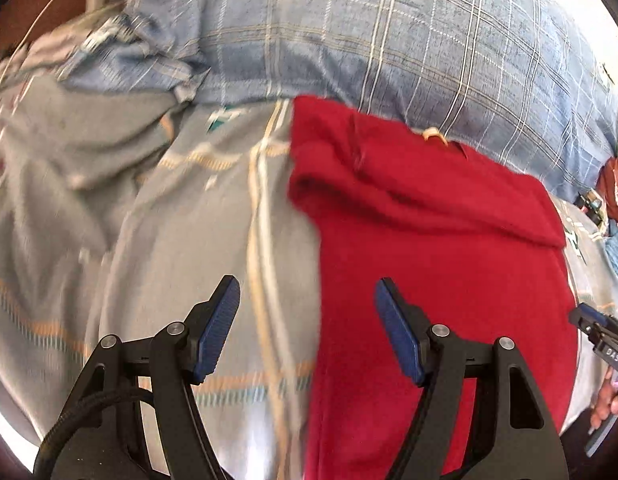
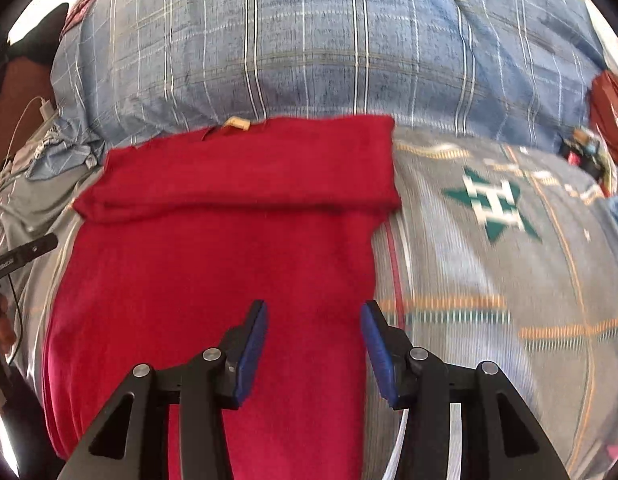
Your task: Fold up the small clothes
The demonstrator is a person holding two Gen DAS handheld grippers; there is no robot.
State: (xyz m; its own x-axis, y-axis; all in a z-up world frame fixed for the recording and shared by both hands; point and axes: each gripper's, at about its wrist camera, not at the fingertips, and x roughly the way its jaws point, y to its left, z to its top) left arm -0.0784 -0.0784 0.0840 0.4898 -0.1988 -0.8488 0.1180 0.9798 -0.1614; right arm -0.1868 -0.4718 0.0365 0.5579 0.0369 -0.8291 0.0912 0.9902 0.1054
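Note:
A red garment [image 1: 441, 280] lies flat on a grey patterned bedsheet [image 1: 181, 248], its far end folded back on itself into a thick band [image 1: 409, 184]. My left gripper [image 1: 307, 300] hangs open over the garment's left edge, with nothing between its blue pads. In the right wrist view the same red garment [image 2: 213, 264] fills the left half, with its folded band [image 2: 245, 172] at the far end. My right gripper [image 2: 313, 322] stands open over the garment's right edge, holding nothing. The right gripper's tip [image 1: 589, 320] shows at the far right of the left wrist view.
A large blue plaid pillow [image 1: 389, 40] lies across the far side, right behind the garment, also as the pillow [image 2: 329, 48] in the right view. Crumpled grey and blue fabric [image 1: 89, 132] sits at the left. A white cable [image 2: 29, 116] and small items [image 2: 589, 152] lie at the bed's sides.

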